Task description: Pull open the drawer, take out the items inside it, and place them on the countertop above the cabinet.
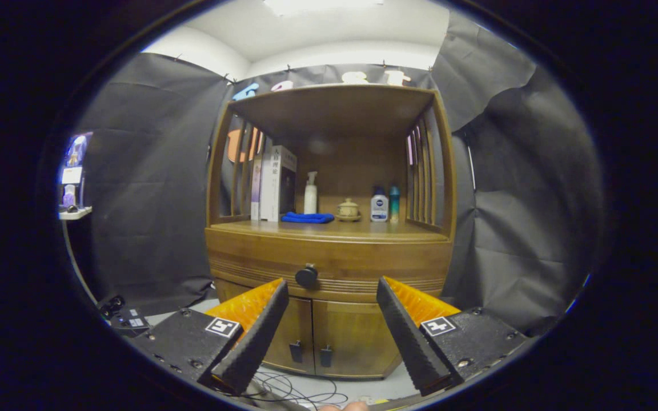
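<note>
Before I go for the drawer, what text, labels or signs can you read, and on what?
Book spine: printed characters, too blurred to read.
Bottle label: too small to read.
Screen off to the side of the cabinet: blurred.
Markers on the gripper: square patterns, no words.
So nothing can be quoted. The gripper is open and empty, its fingers short of the knob.

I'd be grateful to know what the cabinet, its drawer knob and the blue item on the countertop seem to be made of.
Cabinet: varnished wood, grain and sheen visible.
Drawer knob: dark and round, material unclear.
Blue item: likely folded cloth, soft edges.
The open gripper sits short of the knob.
</note>
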Motion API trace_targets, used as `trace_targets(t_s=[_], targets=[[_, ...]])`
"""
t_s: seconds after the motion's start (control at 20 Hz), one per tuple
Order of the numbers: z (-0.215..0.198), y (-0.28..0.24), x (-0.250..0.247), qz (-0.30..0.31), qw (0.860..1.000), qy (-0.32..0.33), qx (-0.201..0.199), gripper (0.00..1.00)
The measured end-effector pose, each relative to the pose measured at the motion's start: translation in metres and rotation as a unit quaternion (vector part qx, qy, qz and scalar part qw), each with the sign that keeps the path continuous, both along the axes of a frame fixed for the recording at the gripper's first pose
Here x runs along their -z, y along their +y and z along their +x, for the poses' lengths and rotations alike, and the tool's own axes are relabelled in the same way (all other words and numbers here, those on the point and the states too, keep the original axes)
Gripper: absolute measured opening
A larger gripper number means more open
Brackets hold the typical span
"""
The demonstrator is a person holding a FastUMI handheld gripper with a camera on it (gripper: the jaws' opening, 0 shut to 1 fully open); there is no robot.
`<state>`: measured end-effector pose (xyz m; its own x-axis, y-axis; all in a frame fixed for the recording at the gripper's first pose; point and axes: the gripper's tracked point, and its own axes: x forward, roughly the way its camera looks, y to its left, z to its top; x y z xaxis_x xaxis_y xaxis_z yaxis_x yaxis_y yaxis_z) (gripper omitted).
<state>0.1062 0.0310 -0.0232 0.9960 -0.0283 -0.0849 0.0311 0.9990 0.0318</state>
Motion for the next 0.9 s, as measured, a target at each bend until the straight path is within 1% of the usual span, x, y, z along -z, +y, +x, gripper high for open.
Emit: trace_targets(t_s=[0.2,0.3,0.4,0.6,0.75,0.9], targets=[[0.063,0.014,0.035,0.005,0.999,0.032,0.006,1.0],[0.087,0.015,0.044,-0.004,0.999,0.037,0.013,1.0],[0.105,0.023,0.057,-0.012,0.999,0.05,0.009,1.0],[0.127,0.027,0.055,-0.031,0.998,0.045,0.017,1.0],[0.143,0.028,0.06,-0.038,0.998,0.054,0.021,1.0],[0.152,0.026,0.066,-0.029,0.997,0.063,0.029,0.93]])
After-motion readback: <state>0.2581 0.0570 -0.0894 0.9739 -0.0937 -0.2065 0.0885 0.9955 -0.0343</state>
